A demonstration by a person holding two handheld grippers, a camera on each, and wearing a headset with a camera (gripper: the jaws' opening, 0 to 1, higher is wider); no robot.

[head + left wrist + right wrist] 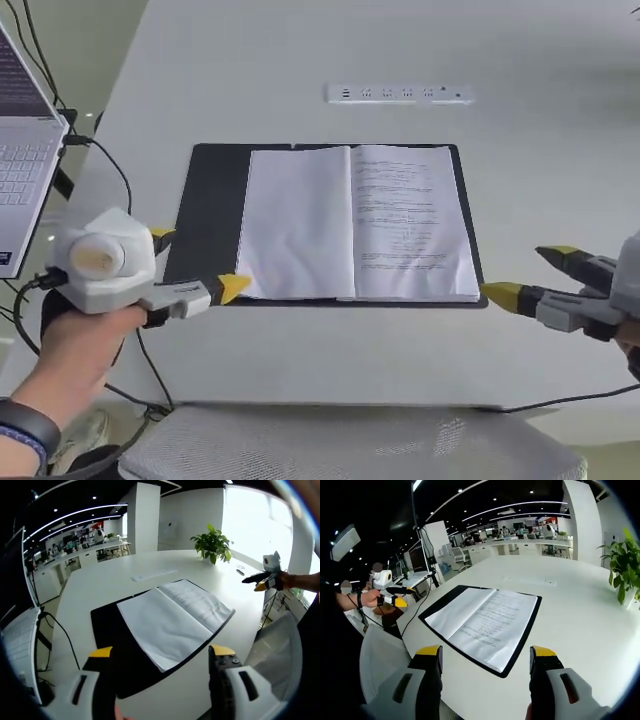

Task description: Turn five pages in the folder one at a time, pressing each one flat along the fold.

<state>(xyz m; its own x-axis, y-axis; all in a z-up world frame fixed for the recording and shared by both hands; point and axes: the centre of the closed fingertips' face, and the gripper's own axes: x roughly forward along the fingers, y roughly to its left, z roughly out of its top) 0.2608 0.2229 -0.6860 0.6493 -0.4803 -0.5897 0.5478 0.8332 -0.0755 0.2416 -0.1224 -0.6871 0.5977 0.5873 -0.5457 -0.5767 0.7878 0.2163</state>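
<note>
A black folder (205, 215) lies open on the white table, its white pages (300, 225) flat, blank on the left and printed on the right (405, 215). My left gripper (195, 262) hovers off the folder's near left corner, open with nothing between its yellow-tipped jaws. My right gripper (530, 273) hangs off the near right corner, also open and holding nothing. The left gripper view looks across the folder (165, 625) from its left, between spread jaws (162, 652). In the right gripper view the folder (480, 622) lies ahead of that gripper's spread jaws (485, 652).
A white power strip (398, 94) lies beyond the folder. A laptop (20, 140) sits at the table's left edge with a cable (115, 170) trailing past the folder. A chair back (350, 445) stands at the near edge. A potted plant (212, 542) is on the table.
</note>
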